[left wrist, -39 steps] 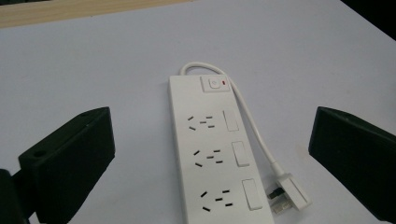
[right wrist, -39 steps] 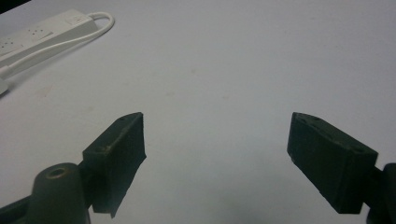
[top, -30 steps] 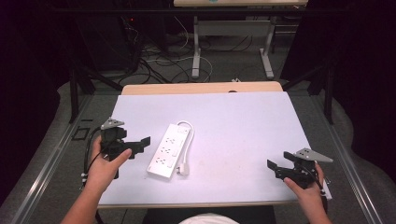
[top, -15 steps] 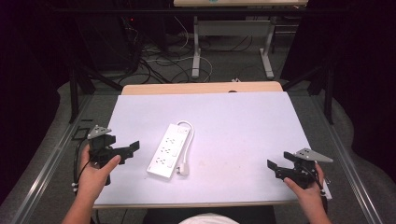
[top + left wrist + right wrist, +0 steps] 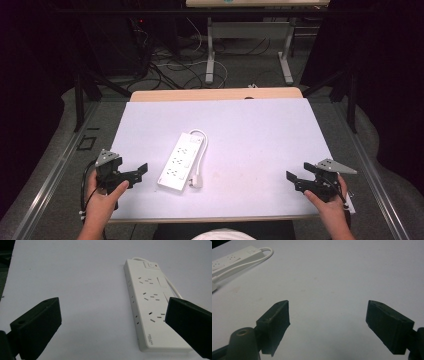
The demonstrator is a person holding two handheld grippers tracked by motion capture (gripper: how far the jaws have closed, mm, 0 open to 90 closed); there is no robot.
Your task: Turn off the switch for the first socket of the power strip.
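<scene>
Nothing gripped yet: your left hand-held gripper (image 5: 139, 171) and right hand-held gripper (image 5: 292, 181) both gape, holding nothing, power strip (image 5: 181, 160) lies untouched mid-bench (image 5: 260, 130) nearest the left one, grasp all to do, its plug (image 5: 196, 181) too small to read.

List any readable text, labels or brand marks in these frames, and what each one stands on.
Power strip: a small dark mark, probably a brand, printed near its near end, too small and blurred to read.
Nothing else carries text: neither the white table nor either gripper.
</scene>
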